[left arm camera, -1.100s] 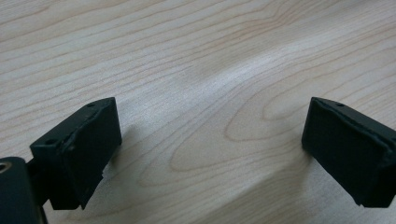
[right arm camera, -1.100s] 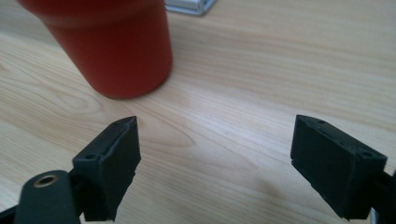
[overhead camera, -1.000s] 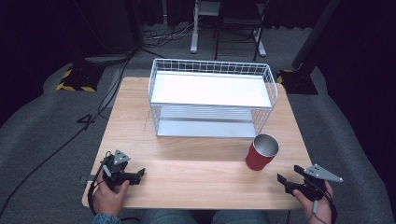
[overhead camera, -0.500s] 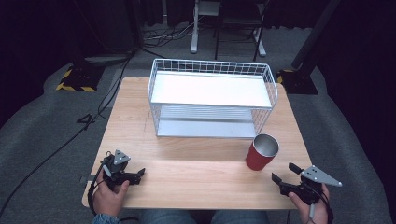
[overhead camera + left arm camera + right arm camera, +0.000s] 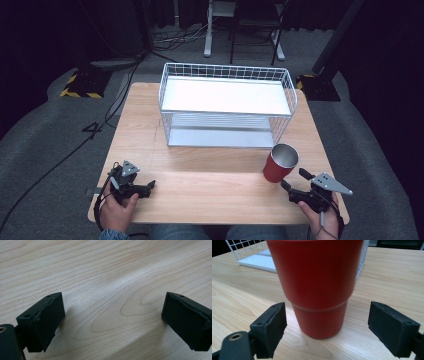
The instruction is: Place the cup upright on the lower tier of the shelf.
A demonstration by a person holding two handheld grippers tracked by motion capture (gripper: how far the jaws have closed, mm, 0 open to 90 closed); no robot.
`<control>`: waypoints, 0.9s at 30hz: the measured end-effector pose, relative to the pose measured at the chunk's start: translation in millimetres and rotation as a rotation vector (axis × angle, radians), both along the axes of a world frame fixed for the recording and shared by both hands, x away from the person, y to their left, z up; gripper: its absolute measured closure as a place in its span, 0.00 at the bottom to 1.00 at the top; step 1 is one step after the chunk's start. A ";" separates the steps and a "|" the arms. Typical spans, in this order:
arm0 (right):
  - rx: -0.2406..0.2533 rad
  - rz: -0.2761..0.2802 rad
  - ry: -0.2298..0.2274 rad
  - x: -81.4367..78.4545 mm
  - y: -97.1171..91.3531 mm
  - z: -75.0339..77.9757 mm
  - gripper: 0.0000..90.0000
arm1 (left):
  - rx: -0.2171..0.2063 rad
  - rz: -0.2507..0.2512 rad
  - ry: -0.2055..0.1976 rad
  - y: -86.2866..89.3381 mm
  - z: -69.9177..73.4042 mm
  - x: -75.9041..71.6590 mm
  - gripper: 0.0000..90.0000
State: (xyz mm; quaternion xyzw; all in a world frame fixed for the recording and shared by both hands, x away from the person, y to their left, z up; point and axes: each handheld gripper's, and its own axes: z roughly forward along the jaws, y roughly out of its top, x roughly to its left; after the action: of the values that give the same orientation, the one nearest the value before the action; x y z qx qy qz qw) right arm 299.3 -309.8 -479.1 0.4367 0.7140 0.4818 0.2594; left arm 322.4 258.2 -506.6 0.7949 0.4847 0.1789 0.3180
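Observation:
A red cup (image 5: 280,163) with a metal-lined inside stands upright on the wooden table (image 5: 210,175), front right of the wire rack. My right gripper (image 5: 295,183) is open just behind the cup on the near side. In the right gripper view the cup (image 5: 317,287) looms close, and the gripper (image 5: 327,325) has a jaw to either side of the base without touching it. My left gripper (image 5: 145,186) rests low over the table's front left, open. In the left gripper view that gripper (image 5: 112,315) has nothing but bare wood between its jaws.
A white wire rack (image 5: 227,107) with two shelves stands at the back middle of the table. Beyond the table are dark floor, cables and chair legs. The table's front edge lies just under both hands.
My right gripper has moved left and forward toward the red cup. The left gripper has stayed where it was.

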 end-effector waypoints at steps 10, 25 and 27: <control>-0.044 0.016 0.011 13.0 14.9 -1.7 0.17 | 0.000 0.000 0.000 0.0 0.0 0.0 0.06; -0.023 0.001 0.024 33.2 26.5 -12.9 0.15 | 0.000 -0.001 0.000 0.1 0.0 0.0 0.06; -0.020 -0.006 0.014 37.1 29.4 -15.6 0.14 | 0.000 0.000 0.000 0.0 0.0 0.0 0.06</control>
State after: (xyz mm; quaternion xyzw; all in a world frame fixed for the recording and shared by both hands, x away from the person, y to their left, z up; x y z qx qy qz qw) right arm 336.4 -280.4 -494.7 0.4396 0.7192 0.4708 0.2603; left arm 322.4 258.2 -506.6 0.7950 0.4846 0.1789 0.3181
